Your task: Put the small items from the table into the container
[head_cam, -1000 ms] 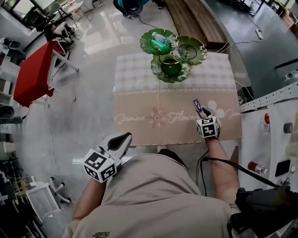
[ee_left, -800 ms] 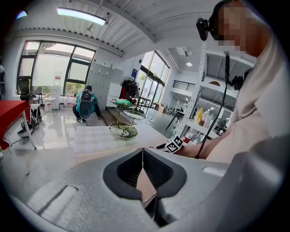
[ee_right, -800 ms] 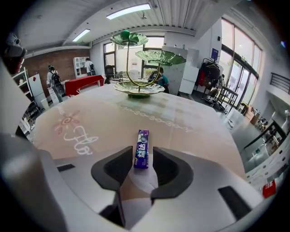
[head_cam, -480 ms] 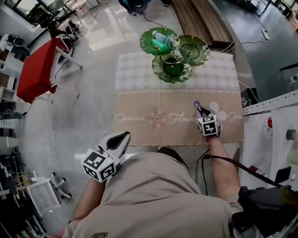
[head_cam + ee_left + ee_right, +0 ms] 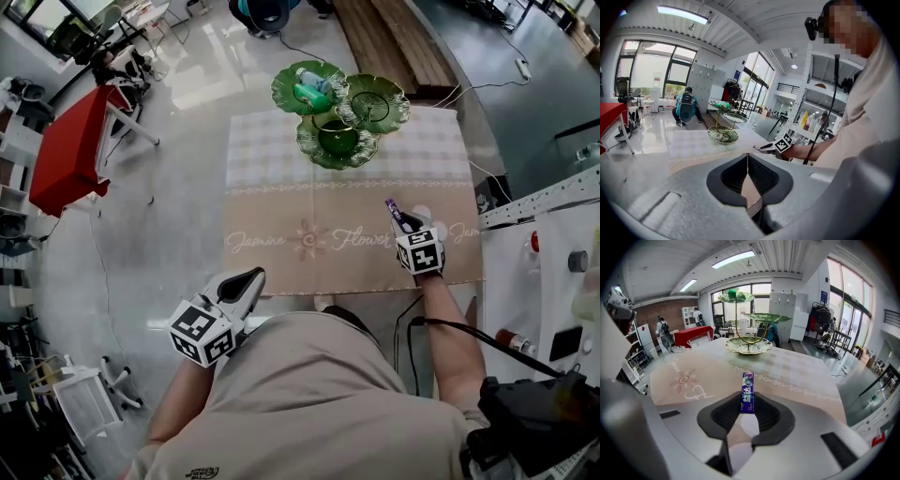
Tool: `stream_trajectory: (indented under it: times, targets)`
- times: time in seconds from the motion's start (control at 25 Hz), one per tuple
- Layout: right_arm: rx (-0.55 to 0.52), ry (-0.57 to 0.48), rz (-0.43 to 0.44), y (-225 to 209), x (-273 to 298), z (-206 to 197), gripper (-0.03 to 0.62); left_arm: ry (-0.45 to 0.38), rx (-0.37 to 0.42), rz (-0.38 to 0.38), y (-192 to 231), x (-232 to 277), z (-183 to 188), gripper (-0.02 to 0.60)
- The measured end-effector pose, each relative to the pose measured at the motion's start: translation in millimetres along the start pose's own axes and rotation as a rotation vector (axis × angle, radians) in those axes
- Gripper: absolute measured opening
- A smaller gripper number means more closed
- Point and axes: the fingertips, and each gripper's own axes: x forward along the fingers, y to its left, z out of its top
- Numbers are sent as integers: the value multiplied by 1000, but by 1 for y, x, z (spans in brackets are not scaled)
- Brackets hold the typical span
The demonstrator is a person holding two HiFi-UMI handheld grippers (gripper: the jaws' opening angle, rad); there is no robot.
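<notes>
Closing on a purple 益达 gum stick point(image 5: 748, 397), right gripper point(image 5: 404, 226) jaws pinch it by the table's point(image 5: 272, 202) near right corner, over "Jasmine Flower" lettering point(image 5: 309, 241). Left gripper point(image 5: 251, 277) jaws together, empty.

Your right gripper point(image 5: 748, 414) is closing in on the purple gum pack point(image 5: 748, 397). A second ago those jaws stood wider, with the pack lying on the table point(image 5: 281, 267). Now it's pinched between them, and you've lifted it slightly.
</notes>
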Motion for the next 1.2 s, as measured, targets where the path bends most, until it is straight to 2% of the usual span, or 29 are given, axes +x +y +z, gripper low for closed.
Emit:
stream_trajectory:
  times: [0.36, 0.6, 1.2]
  targets:
    - [-75, -106, 52, 20, -61, 87, 95, -37, -13, -31, -5, 0, -3, 9]
    - [-159, -176, 103, 46, -84, 154, 95, -65, -30, -15, 3, -8, -7, 9]
    - [-317, -278, 173, 104, -58, 295, 95, -125, -124, 79, 38, -43, -22, 8]
